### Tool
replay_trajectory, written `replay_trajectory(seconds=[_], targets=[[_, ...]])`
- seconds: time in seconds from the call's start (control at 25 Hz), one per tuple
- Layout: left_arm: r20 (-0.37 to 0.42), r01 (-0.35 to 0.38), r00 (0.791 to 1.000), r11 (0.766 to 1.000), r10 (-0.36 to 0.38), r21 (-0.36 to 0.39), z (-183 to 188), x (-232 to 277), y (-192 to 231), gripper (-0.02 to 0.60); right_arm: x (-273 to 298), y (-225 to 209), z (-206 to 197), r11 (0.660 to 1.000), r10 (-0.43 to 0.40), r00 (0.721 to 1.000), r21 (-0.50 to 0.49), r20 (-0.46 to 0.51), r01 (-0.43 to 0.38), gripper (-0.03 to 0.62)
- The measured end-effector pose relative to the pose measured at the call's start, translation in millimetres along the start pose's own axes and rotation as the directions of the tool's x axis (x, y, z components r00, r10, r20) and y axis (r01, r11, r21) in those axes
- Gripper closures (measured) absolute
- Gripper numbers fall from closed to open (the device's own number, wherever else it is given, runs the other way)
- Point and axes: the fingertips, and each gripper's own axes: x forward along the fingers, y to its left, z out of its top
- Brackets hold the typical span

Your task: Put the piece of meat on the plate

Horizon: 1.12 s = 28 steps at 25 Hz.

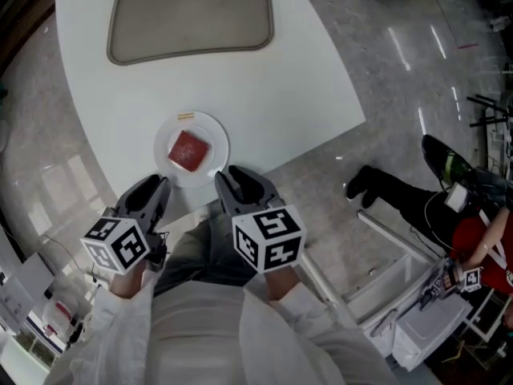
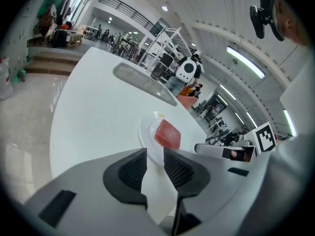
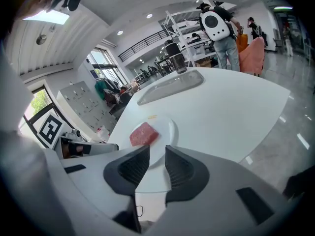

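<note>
From the head view, the meat (image 1: 188,151) is lying in the middle of the plate (image 1: 210,131), which is sitting close to the near edge of the white desk (image 1: 304,95). A grey tray (image 1: 191,48) is resting toward the far edge. The left gripper (image 1: 157,184) and right gripper (image 1: 231,175) are hovering at the near edge, one on each side of the plate's near rim.

In the left gripper view, the jaws are standing a narrow gap apart and holding nothing. Only bare desk and the plate's rim are showing between them, with the meat lying just beyond.

In the right gripper view, the jaws are likewise standing slightly apart and empty. The plate and meat are lying just past their tips, and the tray is sitting farther back.
</note>
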Motion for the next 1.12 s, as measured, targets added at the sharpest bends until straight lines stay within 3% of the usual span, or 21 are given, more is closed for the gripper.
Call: replay_trajectory(seconds=[0.72, 1.12], targets=[[-0.034, -0.026, 0.999, 0.998, 0.025, -0.053, -1.7, 7.9, 7.6, 0.479, 13.4, -14.9, -7.0, 0.996, -0.022, 0.999, 0.082, -0.045, 0.026, 0.477], [-0.026, -0.022, 0.999, 0.995, 0.020, -0.093, 6.4, 10.9, 6.3, 0.479, 17.3, -13.8, -1.6, 0.997, -0.040, 0.998, 0.069, -0.057, 0.044, 0.477]])
